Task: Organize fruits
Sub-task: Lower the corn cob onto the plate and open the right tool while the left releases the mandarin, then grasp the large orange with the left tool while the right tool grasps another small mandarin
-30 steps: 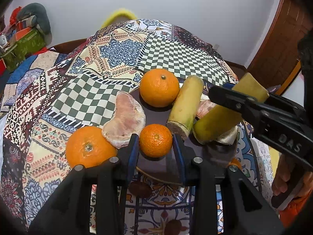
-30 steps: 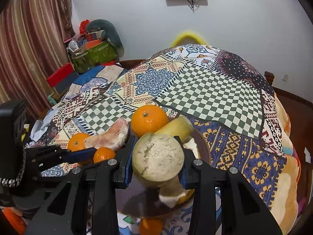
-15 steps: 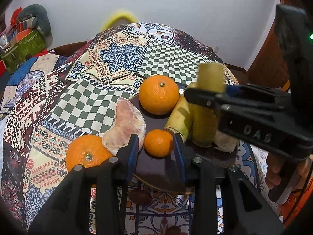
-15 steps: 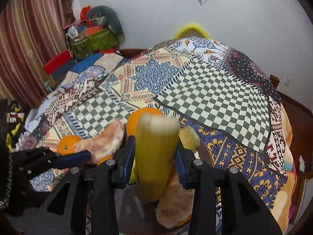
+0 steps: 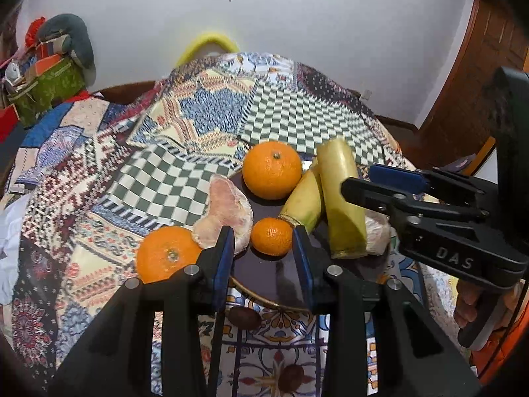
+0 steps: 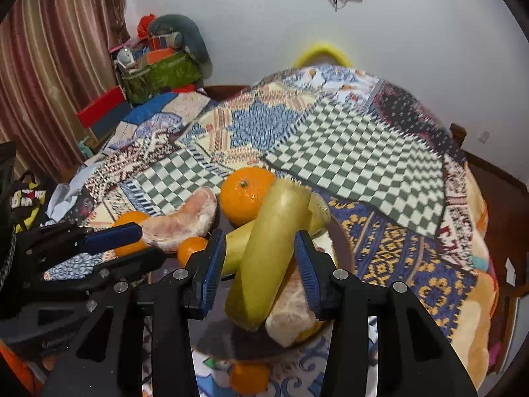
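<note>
A dark plate [image 5: 274, 278] [image 6: 342, 248] holds a large orange [image 5: 271, 169] [image 6: 246, 195], a small orange [image 5: 271, 236] [image 6: 190, 248], two yellow-green cane pieces and peeled pomelo segments [image 5: 224, 210] [image 6: 180, 221]. My right gripper [image 6: 261, 259] [image 5: 355, 182] is open around the nearer cane piece [image 6: 267, 254] [image 5: 342, 198], which rests on the plate. My left gripper [image 5: 263, 254] [image 6: 112, 248] is open, its fingers either side of the small orange. Another orange [image 5: 167, 253] [image 6: 130, 238] lies on the cloth left of the plate.
A patterned patchwork cloth [image 5: 185, 152] [image 6: 347, 145] covers the table. Bags and boxes [image 6: 158, 66] [image 5: 46, 76] stand at the back left by a curtain. A wooden door [image 5: 479, 66] is on the right. A hand [image 5: 466, 307] holds the right gripper.
The right gripper has laid the cane piece down on the plate beside the other piece and opened. The left gripper has stayed around the small orange.
</note>
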A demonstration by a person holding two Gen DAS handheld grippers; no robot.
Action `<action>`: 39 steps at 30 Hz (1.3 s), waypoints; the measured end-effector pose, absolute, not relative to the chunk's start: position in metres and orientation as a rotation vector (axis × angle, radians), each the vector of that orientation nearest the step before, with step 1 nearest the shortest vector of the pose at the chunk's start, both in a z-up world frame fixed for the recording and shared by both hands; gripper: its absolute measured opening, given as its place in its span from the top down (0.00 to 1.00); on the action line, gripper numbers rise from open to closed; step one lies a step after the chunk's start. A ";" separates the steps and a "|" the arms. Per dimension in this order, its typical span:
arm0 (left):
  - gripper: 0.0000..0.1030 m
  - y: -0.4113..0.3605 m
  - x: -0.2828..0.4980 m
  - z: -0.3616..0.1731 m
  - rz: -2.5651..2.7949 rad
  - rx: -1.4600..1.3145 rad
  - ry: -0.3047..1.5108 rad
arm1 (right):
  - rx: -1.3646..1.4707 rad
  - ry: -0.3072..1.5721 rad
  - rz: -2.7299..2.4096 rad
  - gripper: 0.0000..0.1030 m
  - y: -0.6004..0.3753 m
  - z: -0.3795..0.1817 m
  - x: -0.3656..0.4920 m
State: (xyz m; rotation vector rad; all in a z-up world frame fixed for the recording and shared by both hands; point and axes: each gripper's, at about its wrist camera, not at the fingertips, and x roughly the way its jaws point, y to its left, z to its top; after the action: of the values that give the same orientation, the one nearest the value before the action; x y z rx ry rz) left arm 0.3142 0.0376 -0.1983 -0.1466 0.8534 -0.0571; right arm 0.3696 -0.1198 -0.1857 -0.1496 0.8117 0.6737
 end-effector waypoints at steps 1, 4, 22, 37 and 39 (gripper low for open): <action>0.66 0.038 0.311 -0.193 -0.053 -0.145 0.843 | -0.151 0.800 0.670 0.61 -0.121 -0.182 0.365; 0.66 0.043 0.298 -0.176 -0.041 -0.141 0.809 | -0.142 0.771 0.665 0.58 -0.129 -0.171 0.354; 0.48 0.089 0.261 -0.207 0.050 -0.116 0.939 | -0.144 0.792 0.610 0.50 -0.158 -0.193 0.301; 0.36 0.094 0.296 -0.237 0.040 -0.128 1.007 | -0.151 0.896 0.598 0.50 -0.154 -0.239 0.295; 0.36 0.095 0.300 -0.240 0.045 -0.121 1.005 | -0.149 0.899 0.599 0.50 -0.153 -0.241 0.296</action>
State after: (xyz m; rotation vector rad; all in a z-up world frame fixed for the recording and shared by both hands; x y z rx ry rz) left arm 0.3001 0.0950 -0.2398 -0.1206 1.0048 0.0453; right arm 0.2965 -0.1531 -0.2407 -0.1493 0.8989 0.5989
